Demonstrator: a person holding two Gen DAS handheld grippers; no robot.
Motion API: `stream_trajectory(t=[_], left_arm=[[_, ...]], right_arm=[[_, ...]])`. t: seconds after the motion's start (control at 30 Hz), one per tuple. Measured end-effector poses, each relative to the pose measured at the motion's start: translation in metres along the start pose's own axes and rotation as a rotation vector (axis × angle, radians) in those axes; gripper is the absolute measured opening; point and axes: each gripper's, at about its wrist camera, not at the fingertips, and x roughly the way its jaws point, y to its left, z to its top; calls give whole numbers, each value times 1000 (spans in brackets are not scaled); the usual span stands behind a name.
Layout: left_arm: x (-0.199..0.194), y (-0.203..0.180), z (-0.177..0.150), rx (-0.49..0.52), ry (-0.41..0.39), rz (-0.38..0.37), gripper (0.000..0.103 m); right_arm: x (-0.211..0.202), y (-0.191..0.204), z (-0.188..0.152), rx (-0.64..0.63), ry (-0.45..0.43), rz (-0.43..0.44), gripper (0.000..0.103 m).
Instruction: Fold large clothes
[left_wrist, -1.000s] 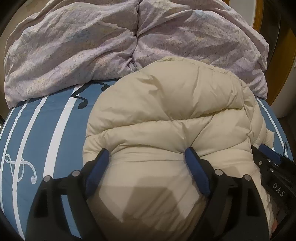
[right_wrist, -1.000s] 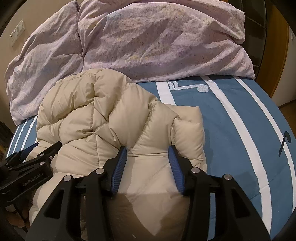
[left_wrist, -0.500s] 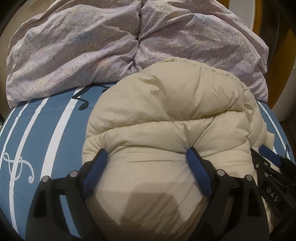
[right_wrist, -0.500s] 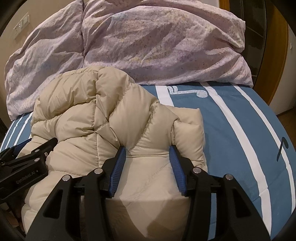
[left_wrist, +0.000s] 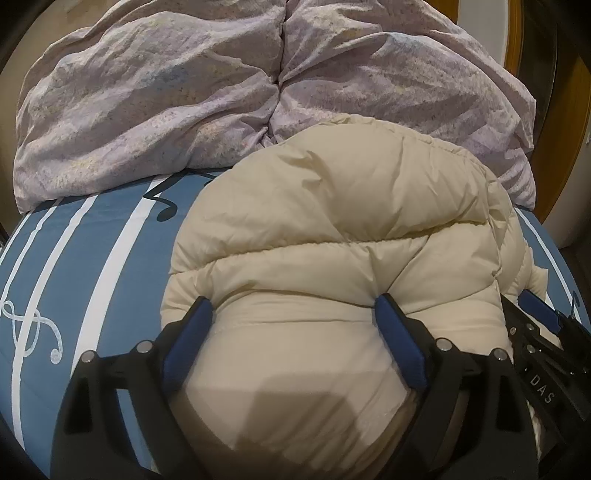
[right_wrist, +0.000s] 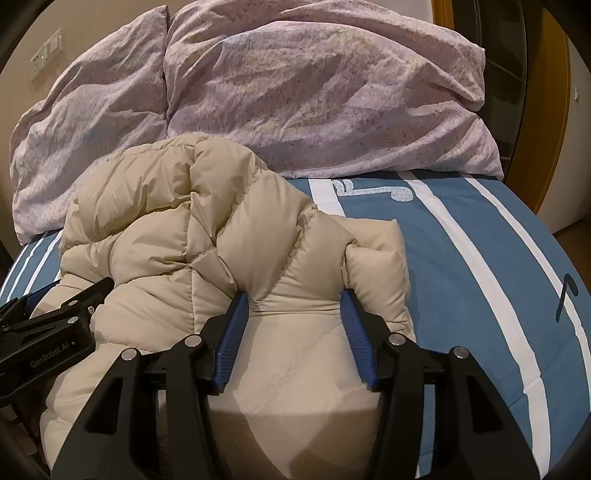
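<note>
A cream quilted down jacket lies bunched on the blue striped bed; in the right wrist view it fills the left and middle. My left gripper stands wide, its blue pads pressed into the jacket's near edge, with the puffy fabric bulging between them. My right gripper is narrower and shut on a thick fold of the jacket near its right end. Each gripper shows in the other's view: the right one at the right edge, the left one at the left edge.
Two lilac crumpled pillows lie across the head of the bed, just behind the jacket. The blue sheet with white stripes and music notes spreads to both sides. A wooden door frame stands at the right.
Both grippers have pushed forward a little with the jacket, which bunches closer to the pillows. Neither grip has changed.
</note>
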Motion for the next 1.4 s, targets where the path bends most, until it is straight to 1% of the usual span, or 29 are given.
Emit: stream_trajectory(t=[1.2,1.4], left_arm=[[6,1,-3,-6,-20,-1,93],[9,-1,-3,-6,-17,8,94]], right_arm=[[1,2,2,-4,2,-2,56],[4,-3,3,4,15,11,56]])
